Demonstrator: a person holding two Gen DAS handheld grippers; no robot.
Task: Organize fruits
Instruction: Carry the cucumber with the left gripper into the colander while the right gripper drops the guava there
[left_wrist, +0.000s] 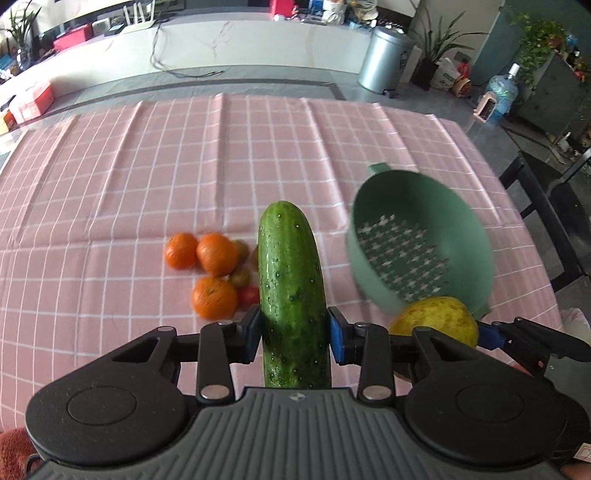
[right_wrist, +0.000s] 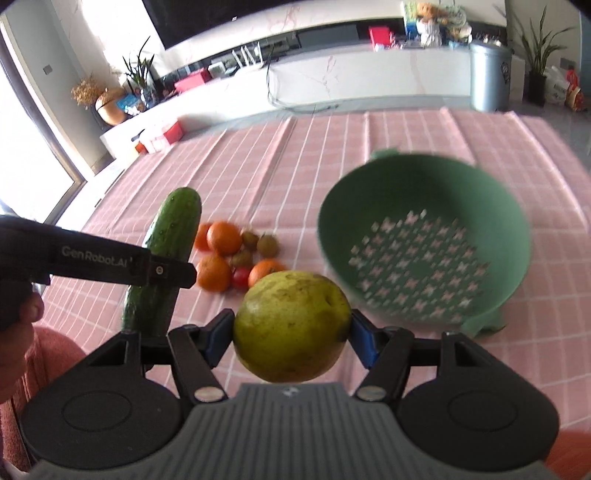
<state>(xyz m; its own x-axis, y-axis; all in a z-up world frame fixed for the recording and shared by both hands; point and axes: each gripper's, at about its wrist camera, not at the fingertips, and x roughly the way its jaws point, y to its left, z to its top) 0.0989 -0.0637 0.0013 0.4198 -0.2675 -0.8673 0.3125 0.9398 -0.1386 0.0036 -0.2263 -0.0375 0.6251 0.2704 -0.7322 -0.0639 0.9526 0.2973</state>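
We held the left tongs (left_wrist: 294, 328) clamped on a long dark-green bumpy cucumber (left_wrist: 291, 291), the blue pads (left_wrist: 336, 332) pressing its sides near the lower half while its rounded tip pointed away from us above the surface. The right tongs (right_wrist: 291, 334) gripped a round yellow-green guava-like fruit with brown specks (right_wrist: 291, 326), squeezed between blue pads (right_wrist: 364, 341) on either side. In the left wrist view that same fruit (left_wrist: 436, 321) showed just to the right of the cucumber, with the right tongs' black arm beside it.

Both items were lifted off the pink cloth with a white grid pattern (left_wrist: 147, 177) that covered the surface. On the cloth lay a loose cluster of small orange tangerines (left_wrist: 216, 254), and touching them were small red and greenish-brown tomatoes (right_wrist: 267, 245). The cluster sat left of the cucumber in the left wrist view and beyond the yellow-green fruit in the right wrist view.

A sage-green plastic colander bowl with a perforated bottom (right_wrist: 424, 236) was to the right of the cluster, apart from it; it appeared blurred and tilted, its open mouth facing us, and held no fruit. In the right wrist view the cucumber (right_wrist: 166, 258) stood steeply upright to the left, crossed by the left tongs' black finger.

A silver lidded bin (left_wrist: 384, 59) stood on the floor past the far edge of the surface.
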